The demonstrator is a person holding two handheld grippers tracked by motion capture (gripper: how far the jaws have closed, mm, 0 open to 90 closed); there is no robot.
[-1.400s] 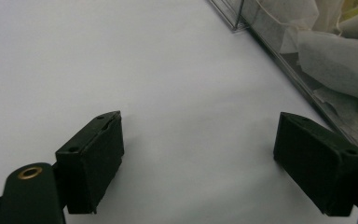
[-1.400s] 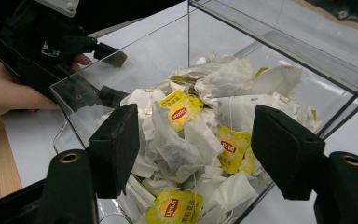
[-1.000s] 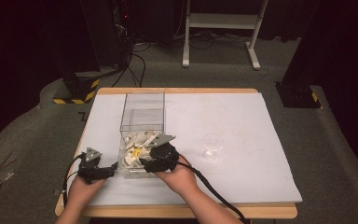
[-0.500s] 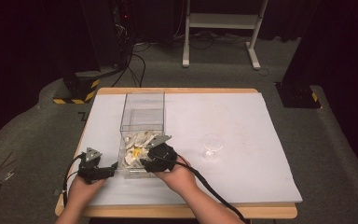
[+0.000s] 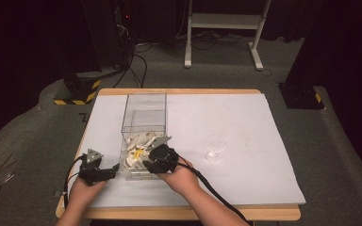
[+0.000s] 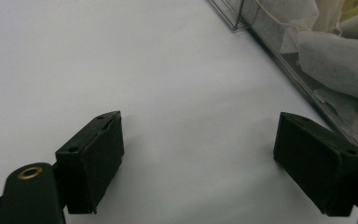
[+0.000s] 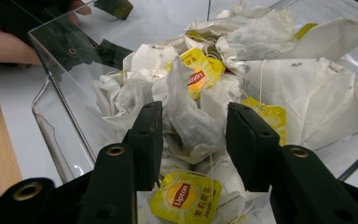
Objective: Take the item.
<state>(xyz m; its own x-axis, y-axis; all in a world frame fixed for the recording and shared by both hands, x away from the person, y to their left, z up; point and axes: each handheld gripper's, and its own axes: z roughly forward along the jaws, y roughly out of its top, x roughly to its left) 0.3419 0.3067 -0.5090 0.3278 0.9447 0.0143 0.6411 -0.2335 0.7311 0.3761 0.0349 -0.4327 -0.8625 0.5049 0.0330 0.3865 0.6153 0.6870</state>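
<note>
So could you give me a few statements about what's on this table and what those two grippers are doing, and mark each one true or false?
1. The clear box holds tea bags. True.
2. The right gripper has its jaws on either side of a tea bag in the box. True.
3. The left gripper is clamped on a tea bag. False: its jaws stand wide apart over the bare white table cover, beside the box.
4. A small clear glass stands on the table to the right of the box. True.
5. The tags on the tea bags are blue. False: they are yellow.
</note>
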